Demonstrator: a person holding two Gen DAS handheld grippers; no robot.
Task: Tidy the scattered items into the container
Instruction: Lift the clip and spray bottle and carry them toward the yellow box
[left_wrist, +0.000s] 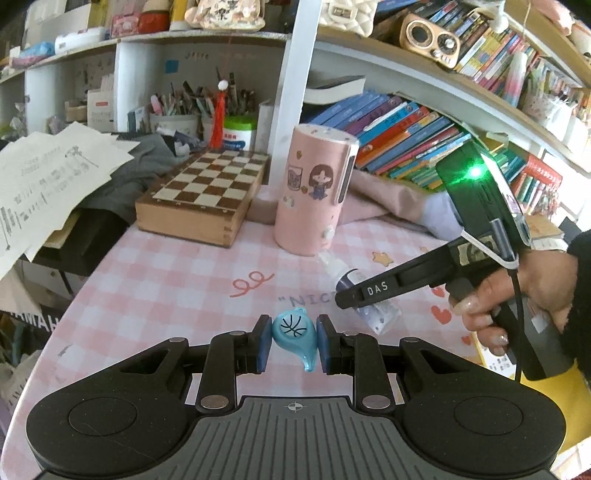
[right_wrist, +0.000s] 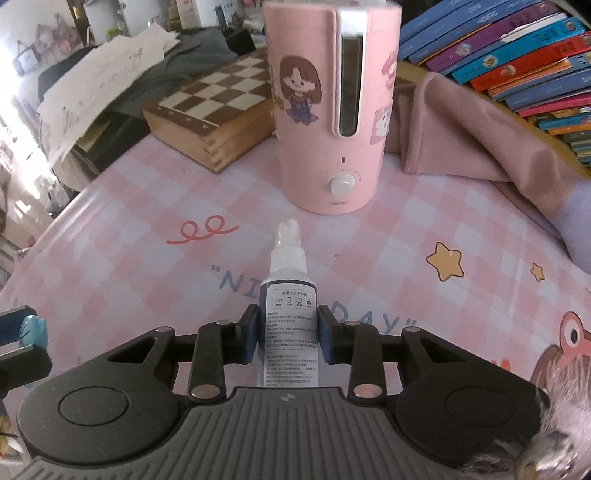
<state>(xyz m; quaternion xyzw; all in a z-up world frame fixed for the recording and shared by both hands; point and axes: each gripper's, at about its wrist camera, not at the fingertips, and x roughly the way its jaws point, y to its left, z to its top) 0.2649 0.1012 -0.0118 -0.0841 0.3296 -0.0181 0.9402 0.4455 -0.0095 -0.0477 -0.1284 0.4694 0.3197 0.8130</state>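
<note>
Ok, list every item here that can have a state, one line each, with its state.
left gripper: shut on the blue whistle.
blue whistle: clamped between the pads, off the table.
right gripper: shut on the spray bottle.
spray bottle: gripped at its label, cap on, nozzle pointing away.
chessboard box: closed, lying flat.
pink humidifier: upright.

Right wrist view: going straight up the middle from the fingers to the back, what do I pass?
Spray bottle clamped between the fingers → bare pink checked tablecloth → tall pink appliance with a white knob.
</note>
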